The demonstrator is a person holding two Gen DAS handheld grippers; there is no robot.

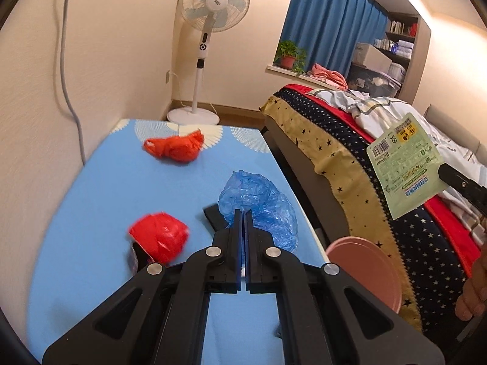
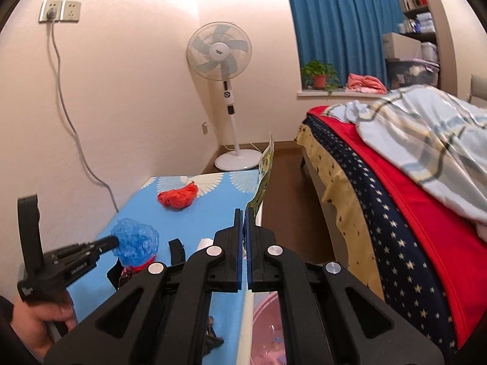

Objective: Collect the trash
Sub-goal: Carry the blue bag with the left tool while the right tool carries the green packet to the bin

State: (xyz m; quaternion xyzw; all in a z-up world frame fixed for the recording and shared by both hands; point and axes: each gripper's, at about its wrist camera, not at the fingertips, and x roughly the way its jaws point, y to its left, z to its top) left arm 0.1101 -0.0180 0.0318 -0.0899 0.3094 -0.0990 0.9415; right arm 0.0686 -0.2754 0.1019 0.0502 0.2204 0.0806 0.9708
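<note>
Desk [image 1: 91, 188], your landmark: beside its edge stands the pink bin [image 1: 374, 273]. You hold a blue bag [image 2: 137, 245] in the left gripper [image 1: 242, 213], jaws clamped, over the desk; the right gripper [image 2: 243, 213] clamps a green wrapper [image 1: 404, 167] above the bin. Two red wads [image 1: 175, 149] remain uncollected.

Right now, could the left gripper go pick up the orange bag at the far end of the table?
Probably not yet: the left gripper is shut on the blue plastic bag, so its jaws are full. The table up to the orange bag looks clear.
</note>
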